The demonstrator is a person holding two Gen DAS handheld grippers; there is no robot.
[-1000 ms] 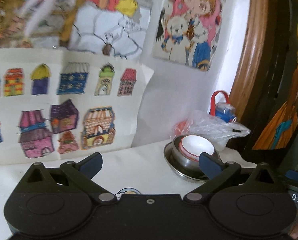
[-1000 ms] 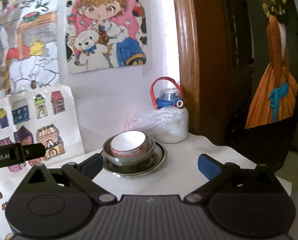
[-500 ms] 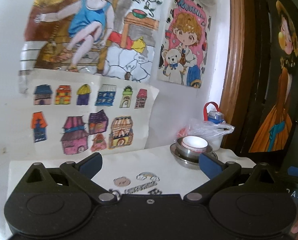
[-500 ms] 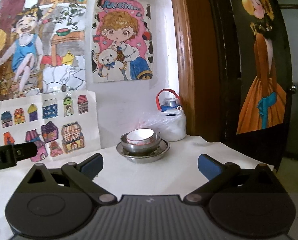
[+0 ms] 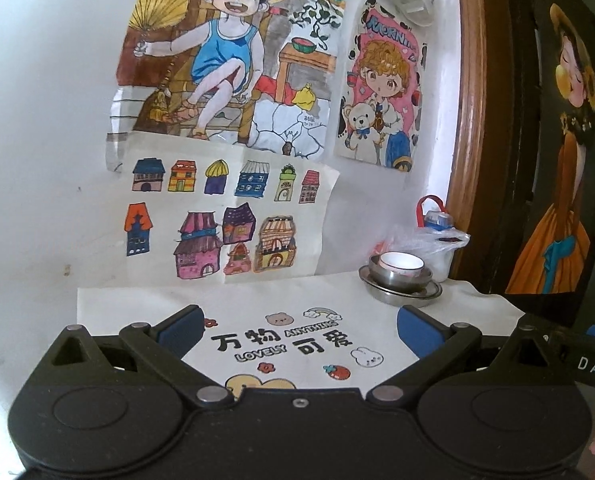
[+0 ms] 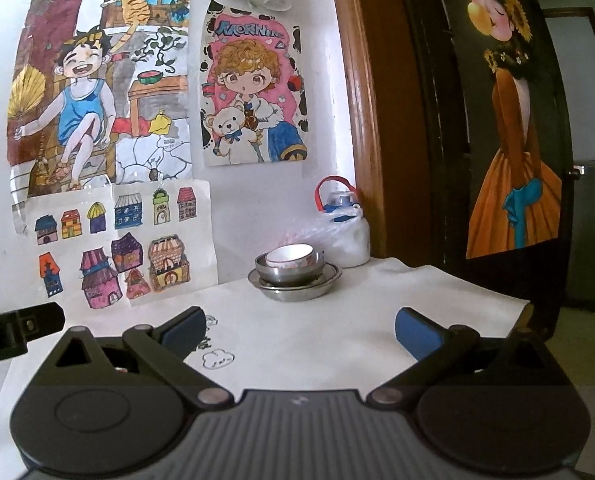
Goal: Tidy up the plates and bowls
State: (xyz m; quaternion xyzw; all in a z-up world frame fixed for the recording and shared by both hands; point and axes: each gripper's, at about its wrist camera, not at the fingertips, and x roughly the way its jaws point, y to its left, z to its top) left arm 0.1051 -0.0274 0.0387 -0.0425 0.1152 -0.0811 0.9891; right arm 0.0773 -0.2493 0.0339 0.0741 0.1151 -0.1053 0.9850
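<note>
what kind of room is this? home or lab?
Most likely a lived-in home, not a lab. Children's drawings are taped to the white wall, nested bowls on a metal plate sit on a cloth-covered table, and a wooden door frame stands beside it.

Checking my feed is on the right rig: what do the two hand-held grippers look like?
Both are black with blue finger pads. The left hand-held gripper has a smooth body; white letters "DAS" show on the tool beside it. The right hand-held gripper has a grey ribbed body.
</note>
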